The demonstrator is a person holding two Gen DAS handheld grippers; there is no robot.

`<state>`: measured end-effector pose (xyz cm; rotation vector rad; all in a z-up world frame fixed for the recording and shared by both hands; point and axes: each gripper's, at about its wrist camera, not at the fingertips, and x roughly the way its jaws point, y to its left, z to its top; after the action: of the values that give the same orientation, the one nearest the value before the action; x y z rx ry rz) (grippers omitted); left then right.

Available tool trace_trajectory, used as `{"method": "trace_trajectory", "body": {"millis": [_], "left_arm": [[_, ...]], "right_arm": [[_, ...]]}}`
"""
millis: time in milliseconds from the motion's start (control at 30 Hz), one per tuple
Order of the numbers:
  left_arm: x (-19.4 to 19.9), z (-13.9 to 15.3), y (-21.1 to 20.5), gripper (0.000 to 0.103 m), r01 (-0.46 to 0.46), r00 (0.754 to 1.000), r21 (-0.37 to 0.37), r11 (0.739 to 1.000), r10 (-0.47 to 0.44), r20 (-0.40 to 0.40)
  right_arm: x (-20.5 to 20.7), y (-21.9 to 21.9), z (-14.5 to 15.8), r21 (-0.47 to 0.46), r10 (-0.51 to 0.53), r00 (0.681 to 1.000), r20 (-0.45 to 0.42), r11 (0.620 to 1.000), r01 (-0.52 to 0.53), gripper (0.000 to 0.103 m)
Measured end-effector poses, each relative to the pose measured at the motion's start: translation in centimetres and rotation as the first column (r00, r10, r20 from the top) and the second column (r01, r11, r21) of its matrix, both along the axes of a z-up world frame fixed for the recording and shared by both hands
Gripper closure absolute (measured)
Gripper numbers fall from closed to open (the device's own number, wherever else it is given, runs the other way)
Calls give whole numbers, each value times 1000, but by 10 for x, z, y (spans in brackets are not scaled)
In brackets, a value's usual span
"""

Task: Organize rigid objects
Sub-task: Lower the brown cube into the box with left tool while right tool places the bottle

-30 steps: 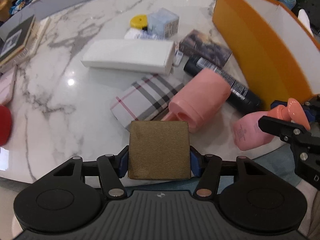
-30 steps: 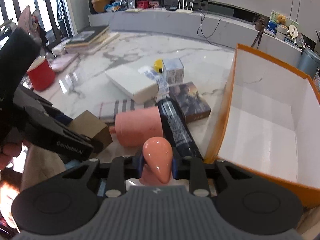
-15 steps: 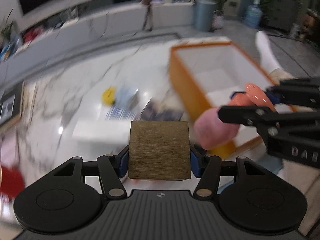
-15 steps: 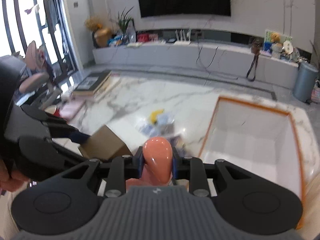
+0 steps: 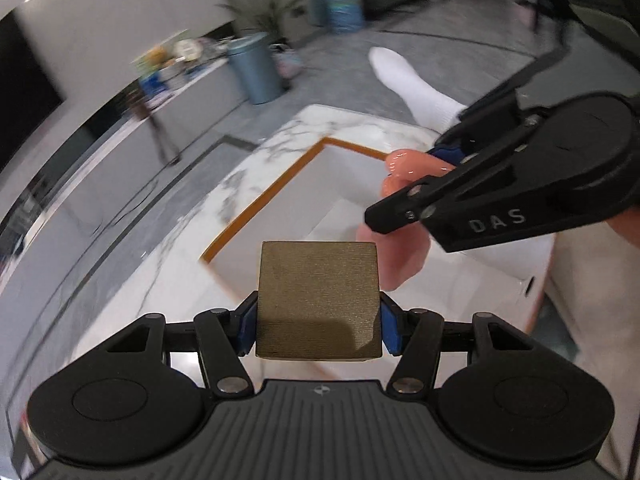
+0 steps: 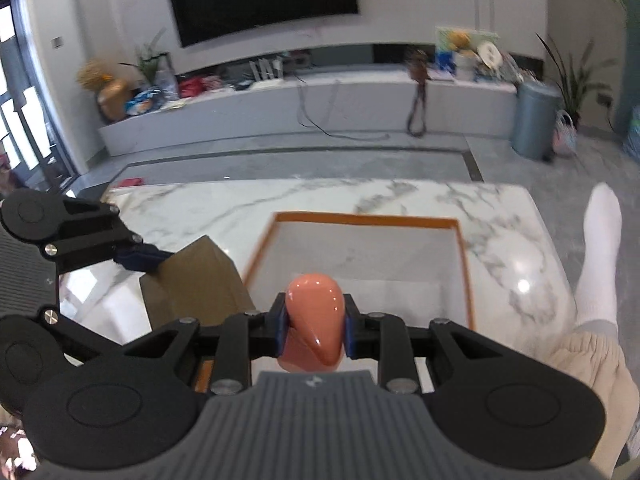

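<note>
My left gripper (image 5: 318,320) is shut on a brown box (image 5: 318,300) and holds it in the air at the near left corner of the orange-rimmed white box (image 5: 264,200). My right gripper (image 6: 314,330) is shut on the pump head of a pink bottle (image 6: 314,320), held over the near edge of the orange box (image 6: 360,218). In the left wrist view the right gripper (image 5: 412,188) and the pink bottle (image 5: 400,256) hang above the box's white inside. In the right wrist view the left gripper (image 6: 160,260) holds the brown box (image 6: 196,280) to the left.
The orange box stands on a marble table (image 6: 200,204). A person's leg in a white sock (image 6: 600,248) is at the table's right side. A low media shelf (image 6: 280,104) and a grey bin (image 6: 534,120) stand beyond the table.
Both grippers have lifted their objects off the cluttered table and swung right, over the orange box. The other table items have left both views.
</note>
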<state>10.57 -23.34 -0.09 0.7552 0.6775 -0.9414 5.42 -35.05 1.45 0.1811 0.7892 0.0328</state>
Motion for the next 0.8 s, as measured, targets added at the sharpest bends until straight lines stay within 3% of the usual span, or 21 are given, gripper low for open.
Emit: {"method": "trace_trajectory", "body": {"millis": [133, 300, 467, 633, 800], "left_arm": [[25, -39, -28, 36, 144, 989, 121, 982, -145, -2], [61, -91, -53, 36, 209, 977, 262, 942, -212, -17], [87, -119, -64, 36, 266, 960, 365, 892, -280, -15], [93, -138, -63, 36, 316, 938, 445, 838, -346, -13], [98, -151, -65, 36, 320, 934, 463, 827, -356, -10]], "right_arm": [[29, -25, -21, 20, -41, 999, -32, 999, 41, 77], [69, -36, -50, 56, -36, 997, -61, 998, 40, 77], [110, -33, -81, 81, -26, 996, -91, 996, 34, 77], [131, -34, -99, 109, -20, 994, -104, 994, 32, 77], [139, -31, -106, 95, -28, 993, -111, 995, 39, 77]]}}
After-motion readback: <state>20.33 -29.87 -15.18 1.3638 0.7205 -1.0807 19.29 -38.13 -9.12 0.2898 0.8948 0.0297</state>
